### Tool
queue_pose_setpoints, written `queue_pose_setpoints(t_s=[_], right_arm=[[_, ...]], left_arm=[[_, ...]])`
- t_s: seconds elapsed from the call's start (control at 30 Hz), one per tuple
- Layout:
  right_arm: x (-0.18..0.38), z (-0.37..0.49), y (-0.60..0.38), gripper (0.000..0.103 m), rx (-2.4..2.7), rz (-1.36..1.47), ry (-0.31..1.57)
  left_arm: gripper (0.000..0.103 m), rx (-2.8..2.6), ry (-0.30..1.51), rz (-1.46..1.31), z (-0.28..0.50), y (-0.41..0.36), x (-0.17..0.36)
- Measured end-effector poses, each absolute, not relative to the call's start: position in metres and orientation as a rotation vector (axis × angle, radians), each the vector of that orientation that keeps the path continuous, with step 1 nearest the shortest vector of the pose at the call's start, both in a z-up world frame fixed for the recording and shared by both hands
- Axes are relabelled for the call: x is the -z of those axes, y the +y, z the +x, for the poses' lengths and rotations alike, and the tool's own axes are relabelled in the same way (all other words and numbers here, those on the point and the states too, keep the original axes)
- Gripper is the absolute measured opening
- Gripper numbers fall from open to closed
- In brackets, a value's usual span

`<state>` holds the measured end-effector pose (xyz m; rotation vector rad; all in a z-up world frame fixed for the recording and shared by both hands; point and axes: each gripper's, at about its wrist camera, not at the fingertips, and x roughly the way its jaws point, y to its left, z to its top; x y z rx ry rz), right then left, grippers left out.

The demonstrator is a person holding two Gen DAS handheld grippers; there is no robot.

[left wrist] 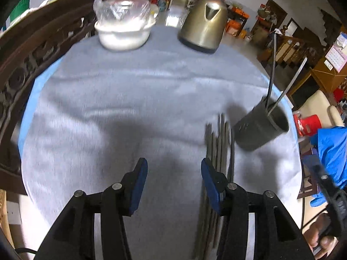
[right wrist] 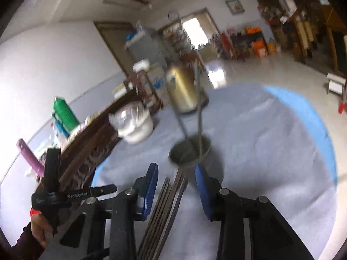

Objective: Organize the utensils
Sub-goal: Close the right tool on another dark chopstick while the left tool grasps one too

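A: Where are the utensils?

B: A bundle of metal chopsticks [left wrist: 219, 149] lies on the grey cloth [left wrist: 130, 91] over the tabletop, lower right of centre in the left wrist view. Just beside their far ends stands a dark holder cup [left wrist: 261, 127] with two long utensils [left wrist: 279, 80] leaning out of it.

A: And the left gripper [left wrist: 174, 169]?

B: Its fingers are apart with only cloth between them; the right-hand finger overlaps the chopsticks in the frame, but I cannot tell whether it touches them.

A: The right gripper [right wrist: 176, 177]?

B: Fingers apart too, straddling the chopsticks in the lower middle of its view, pads clear of them. The cup sits just beyond the tips.

A: Anything else on the cloth?

B: A metal kettle [left wrist: 203, 26] at top centre and a white bowl [left wrist: 124, 32] covered with plastic wrap at upper left, both well apart from the chopsticks.
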<state>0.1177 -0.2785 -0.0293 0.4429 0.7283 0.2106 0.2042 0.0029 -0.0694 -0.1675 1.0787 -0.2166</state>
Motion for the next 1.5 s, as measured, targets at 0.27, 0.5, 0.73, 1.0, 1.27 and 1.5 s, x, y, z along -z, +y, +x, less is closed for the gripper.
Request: queue_pose_setpoints(t_s=[0.27, 0.5, 0.73, 1.0, 1.27, 1.5], right_arm=[[0.104, 0.149, -0.226, 0.025, -0.202, 0.379, 1.010], [0.135, 0.166, -0.218, 0.025, -0.175, 0.394, 1.118], [0.141, 0.164, -0.215, 0.022, -0.185, 0.356, 1.122], [0.137, 0.161, -0.222, 0.014, -0.188, 0.312, 1.127], [0.137, 0.154, -0.243, 0.014, -0.183, 0.328, 1.140], [0.139, 0.152, -0.246, 0.014, -0.193, 0.361, 1.138]], left_arm=[[0.052, 0.244, 1.141, -0.136, 0.180, 0.000, 0.095], [0.052, 0.319, 1.199, -0.131, 0.183, -0.016, 0.111], [0.052, 0.341, 1.244, -0.099, 0.191, -0.032, 0.126], [0.052, 0.361, 1.253, -0.069, 0.199, -0.044, 0.130], [0.052, 0.351, 1.247, -0.045, 0.209, -0.057, 0.127], [0.054, 0.337, 1.238, -0.019, 0.218, -0.077, 0.123]])
